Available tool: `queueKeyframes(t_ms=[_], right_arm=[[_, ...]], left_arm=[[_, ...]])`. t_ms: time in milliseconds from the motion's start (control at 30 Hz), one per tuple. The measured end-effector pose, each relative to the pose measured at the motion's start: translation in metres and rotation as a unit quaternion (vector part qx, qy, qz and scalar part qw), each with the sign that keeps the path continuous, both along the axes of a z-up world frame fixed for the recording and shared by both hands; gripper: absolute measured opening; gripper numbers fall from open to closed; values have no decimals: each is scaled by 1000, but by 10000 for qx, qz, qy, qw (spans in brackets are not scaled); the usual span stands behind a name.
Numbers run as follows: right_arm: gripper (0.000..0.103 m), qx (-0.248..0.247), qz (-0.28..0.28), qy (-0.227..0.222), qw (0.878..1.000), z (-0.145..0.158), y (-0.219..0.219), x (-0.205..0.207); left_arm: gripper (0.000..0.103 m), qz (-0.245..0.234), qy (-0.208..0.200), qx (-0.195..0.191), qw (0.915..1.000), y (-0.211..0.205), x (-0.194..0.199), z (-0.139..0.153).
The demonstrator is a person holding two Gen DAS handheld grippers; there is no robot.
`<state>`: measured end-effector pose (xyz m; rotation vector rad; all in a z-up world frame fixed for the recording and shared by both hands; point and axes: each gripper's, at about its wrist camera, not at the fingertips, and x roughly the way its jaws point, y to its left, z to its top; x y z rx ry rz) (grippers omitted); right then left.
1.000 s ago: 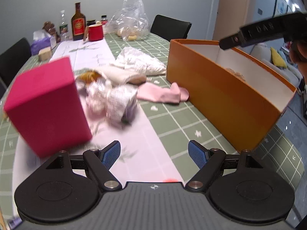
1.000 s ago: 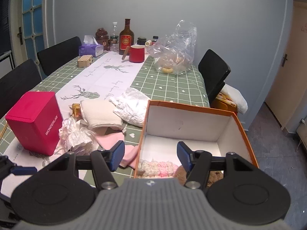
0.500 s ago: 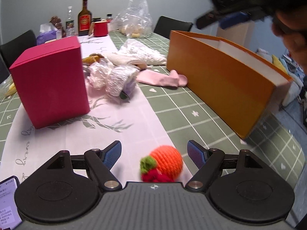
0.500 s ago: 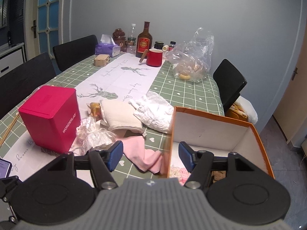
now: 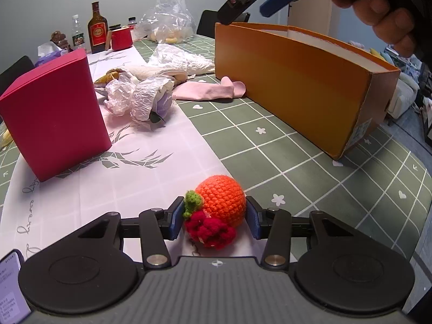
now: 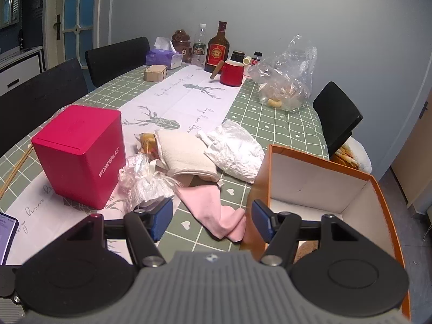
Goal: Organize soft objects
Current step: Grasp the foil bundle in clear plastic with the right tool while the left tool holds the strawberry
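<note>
Left hand-held gripper sits low over the surface with its two blue pads pressed against either side of a round orange crocheted fruit toy with a green leaf and a red knitted tuft; the jaws are clamped on it, and the toy rests at the near edge of the white deer-print table runner. Right hand-held gripper hangs above the surface with its blue pads well apart and nothing between them. Below it lies a pale pink sock, its toe end touching the outer wall of the open orange cardboard box with a white inside. Something brownish shows in the box's near corner, mostly hidden behind the gripper, so I cannot tell what it is.

To the left of the sock stands a magenta cube-shaped box printed WONDERLAB. Just beside it sits a crumpled clear plastic wrapper, and behind that a folded cream cloth touches a white crinkled bag. At the far end of the surface stand a red mug, a brown glass bottle with a red label and a clear plastic bag.

In the left wrist view the right gripper and the hand holding it appear above the orange box.
</note>
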<state>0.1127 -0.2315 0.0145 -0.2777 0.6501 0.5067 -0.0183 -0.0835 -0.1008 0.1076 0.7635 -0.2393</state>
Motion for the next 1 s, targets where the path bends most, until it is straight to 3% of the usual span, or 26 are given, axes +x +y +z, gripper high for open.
queueKeyframes(t_ms=[167,300,400,700,1000], right_arm=[[64,-79,79,41,9999,-6,9,1],[64,-72,154,59,9998,-9,16,4],[64,-91,235,116,9996,-16,26,10],[64,-336,452,-41,9984,-45,69,31],[64,162,697,141,9973,-57,96,63]], left_arm=[[53,-115,153,135,9997,17,17,16],[53,-335,176,687,9969,35,27,35],[53,-365,245,845,9955,53,34,45],[53,-53,206,184,9996,89,59,55],[53,-118,242,-89,9996,103,60,57]])
